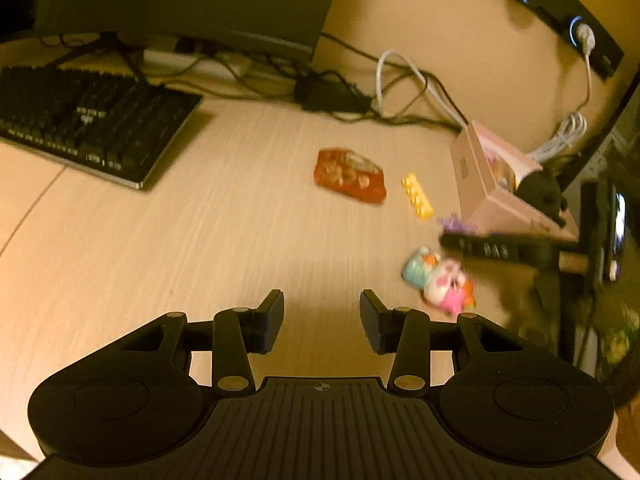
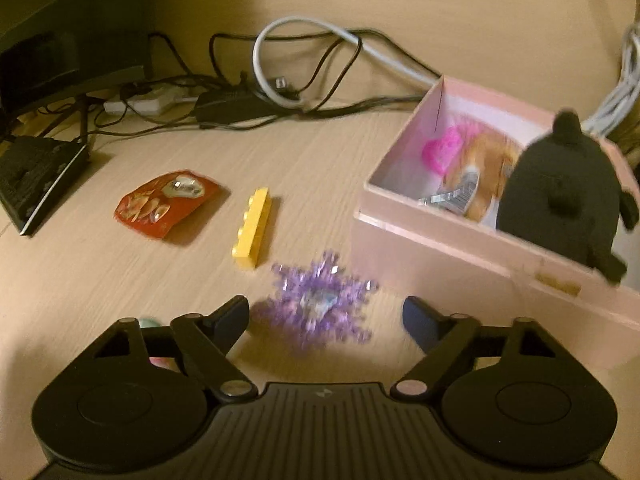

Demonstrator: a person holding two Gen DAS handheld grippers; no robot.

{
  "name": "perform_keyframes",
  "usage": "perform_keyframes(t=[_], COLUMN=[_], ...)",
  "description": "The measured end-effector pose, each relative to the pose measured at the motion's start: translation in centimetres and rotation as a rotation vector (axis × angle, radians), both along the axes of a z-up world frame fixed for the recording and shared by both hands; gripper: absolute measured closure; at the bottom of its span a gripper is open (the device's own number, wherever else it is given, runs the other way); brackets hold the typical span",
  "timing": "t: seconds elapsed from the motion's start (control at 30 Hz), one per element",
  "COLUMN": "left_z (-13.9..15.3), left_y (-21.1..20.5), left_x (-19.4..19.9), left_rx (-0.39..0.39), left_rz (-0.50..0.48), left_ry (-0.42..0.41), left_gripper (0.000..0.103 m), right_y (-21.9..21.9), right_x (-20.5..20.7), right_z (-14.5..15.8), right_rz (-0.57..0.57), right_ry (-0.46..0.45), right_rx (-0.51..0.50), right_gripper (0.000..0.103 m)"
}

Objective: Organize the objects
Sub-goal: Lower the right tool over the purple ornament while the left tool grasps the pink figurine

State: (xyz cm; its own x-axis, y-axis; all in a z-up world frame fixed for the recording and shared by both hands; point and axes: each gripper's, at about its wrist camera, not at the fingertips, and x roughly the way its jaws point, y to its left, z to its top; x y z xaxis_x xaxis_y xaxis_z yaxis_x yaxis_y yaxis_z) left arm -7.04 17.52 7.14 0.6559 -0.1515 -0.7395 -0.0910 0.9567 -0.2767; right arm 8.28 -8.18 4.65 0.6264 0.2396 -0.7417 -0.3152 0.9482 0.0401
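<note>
Still, right gripper (image 2: 326, 316) is apart around snowflake (image 2: 316, 304), lower centre; spiky flat shape may slip. Left gripper (image 1: 322, 320) apart, empty.

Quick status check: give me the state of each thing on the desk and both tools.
Pink box: open, partly filled.
Black plush: upright in the box corner.
Purple snowflake: on the desk, between the open fingers of the right tool, not gripped.
Yellow brick: loose on the desk.
Red packet: flat on the desk.
Pastel toys: on the desk, untouched.
Left tool: open, empty.
</note>
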Motion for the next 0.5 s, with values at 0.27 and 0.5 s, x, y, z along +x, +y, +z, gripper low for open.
perform_keyframes(t=[0.27,0.5], left_z=[-0.9,-2.2], left_y=[-2.3,-5.4], left_x=[1.2,4.6], left_rx=[-0.081,-0.251], left_rz=[-0.089,-0.104], left_ry=[0.033,0.094], left_gripper=[0.057,0.057], right_y=[-1.6,-7.7], right_x=[-4.5,-10.1], right_z=[0.5,0.6], right_rz=[0.029,-0.119], right_ry=[-0.009,-0.030], right_rx=[-0.086,-0.144], right_gripper=[0.041,0.041])
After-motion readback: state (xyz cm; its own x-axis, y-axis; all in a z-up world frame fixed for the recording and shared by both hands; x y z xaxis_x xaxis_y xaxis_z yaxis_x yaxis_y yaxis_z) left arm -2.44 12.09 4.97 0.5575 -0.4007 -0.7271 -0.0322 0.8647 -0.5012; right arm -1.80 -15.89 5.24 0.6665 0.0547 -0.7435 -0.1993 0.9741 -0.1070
